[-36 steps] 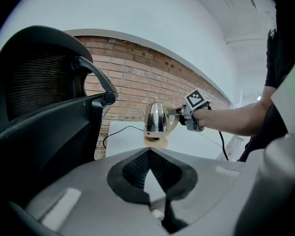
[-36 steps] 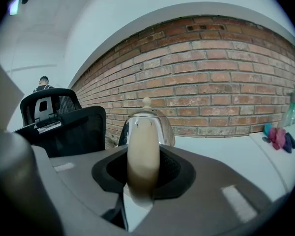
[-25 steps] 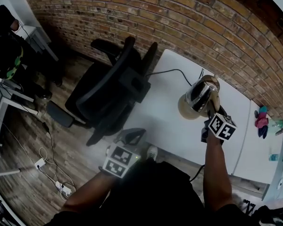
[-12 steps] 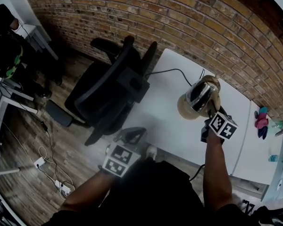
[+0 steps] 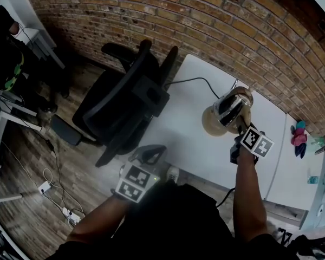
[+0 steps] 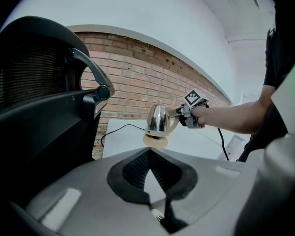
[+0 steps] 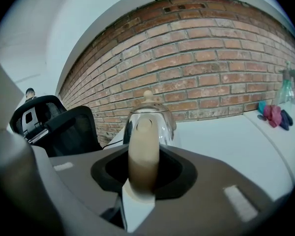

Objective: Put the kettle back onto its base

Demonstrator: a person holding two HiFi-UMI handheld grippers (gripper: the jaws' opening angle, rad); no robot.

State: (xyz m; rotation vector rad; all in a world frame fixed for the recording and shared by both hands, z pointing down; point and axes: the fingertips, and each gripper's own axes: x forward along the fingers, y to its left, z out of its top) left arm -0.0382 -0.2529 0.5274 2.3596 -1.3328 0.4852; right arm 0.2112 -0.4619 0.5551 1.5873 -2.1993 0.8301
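A shiny steel kettle (image 5: 228, 108) with a beige handle (image 7: 143, 156) is at the round beige base (image 5: 209, 125) on the white table (image 5: 176, 129). It leans a little, and I cannot tell whether it rests fully on the base. My right gripper (image 5: 241, 130) is shut on the kettle's handle, which fills the gap between its jaws in the right gripper view (image 7: 143, 157). My left gripper (image 5: 148, 155) hangs off the table's near edge beside the chair, jaws together and holding nothing. In the left gripper view (image 6: 148, 151) the kettle (image 6: 157, 119) and base (image 6: 155, 141) show ahead.
A black office chair (image 5: 127, 99) stands at the table's left end. The base's black cord (image 5: 190, 80) runs over the table toward the brick wall (image 5: 216, 20). Pink and blue items (image 5: 299, 137) lie on the adjoining white surface. A person (image 5: 2, 47) sits far left.
The kettle in my right gripper has shifted slightly over the base. My left gripper has hardly moved.
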